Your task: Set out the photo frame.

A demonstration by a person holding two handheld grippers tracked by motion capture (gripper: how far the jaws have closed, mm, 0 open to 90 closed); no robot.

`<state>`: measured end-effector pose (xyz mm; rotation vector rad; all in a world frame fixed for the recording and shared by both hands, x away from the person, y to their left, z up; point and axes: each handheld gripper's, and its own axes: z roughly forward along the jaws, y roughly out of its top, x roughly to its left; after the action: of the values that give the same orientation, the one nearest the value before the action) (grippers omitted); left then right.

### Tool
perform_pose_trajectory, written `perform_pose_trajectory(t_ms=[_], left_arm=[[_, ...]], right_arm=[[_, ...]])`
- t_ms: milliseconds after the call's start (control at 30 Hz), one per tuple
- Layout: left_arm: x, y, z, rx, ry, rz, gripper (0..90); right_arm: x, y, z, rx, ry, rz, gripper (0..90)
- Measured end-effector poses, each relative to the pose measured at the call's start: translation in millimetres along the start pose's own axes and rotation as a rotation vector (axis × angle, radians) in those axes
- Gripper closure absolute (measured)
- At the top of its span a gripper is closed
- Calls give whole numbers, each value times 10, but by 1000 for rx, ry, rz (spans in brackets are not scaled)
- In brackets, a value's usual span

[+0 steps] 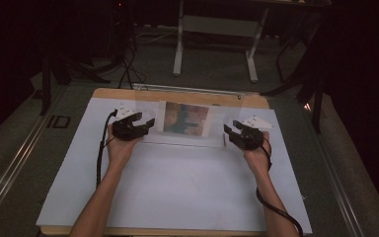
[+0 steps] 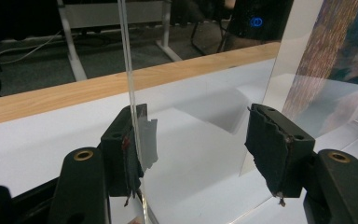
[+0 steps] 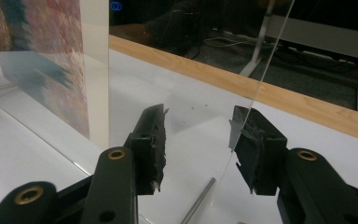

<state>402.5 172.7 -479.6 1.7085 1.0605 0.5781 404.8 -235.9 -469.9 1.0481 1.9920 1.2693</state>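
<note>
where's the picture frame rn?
In the high view the clear picture frame stands upright at the table's far middle, between the left gripper and right gripper, near the wooden edge.

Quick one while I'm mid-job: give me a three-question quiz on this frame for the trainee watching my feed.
1. True or false: the clear acrylic picture frame stands upright on the white sheet covering the wooden table.
2. Which gripper has the frame's clear edge against one of its jaws?
A. left gripper
B. right gripper
C. both
3. Fill in: a thin ____ pin lies on the sheet near the right gripper's jaws.

Key: 1 true. 2 C: each gripper view shows a clear edge at one jaw, jaws apart. 3 metal.
</note>
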Motion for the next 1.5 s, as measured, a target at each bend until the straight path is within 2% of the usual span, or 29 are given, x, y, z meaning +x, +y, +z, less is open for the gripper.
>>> perform_pose_trajectory(t_ms=[167,400,700,867,1300,1500], left_arm=[[-18,-37,-45,-1,-9,-22,389],[-33,-87,-120,-9,-20,-33,387],[-70,-73,-186,5,-18,-48,382],[-119,-67,-217,17,-12,-40,381],[-235,-110,-316,29,5,-81,381],[-275,-102,-351,37,13,-86,381]], right_arm=[[38,-12,-70,-6,2,3,547],[107,-1,-163,-23,1,7,554],[164,-45,-227,-21,8,21,554],[165,-93,-252,-13,11,36,555],[156,-84,-316,-21,27,36,544],[162,-112,-347,-19,35,45,543]])
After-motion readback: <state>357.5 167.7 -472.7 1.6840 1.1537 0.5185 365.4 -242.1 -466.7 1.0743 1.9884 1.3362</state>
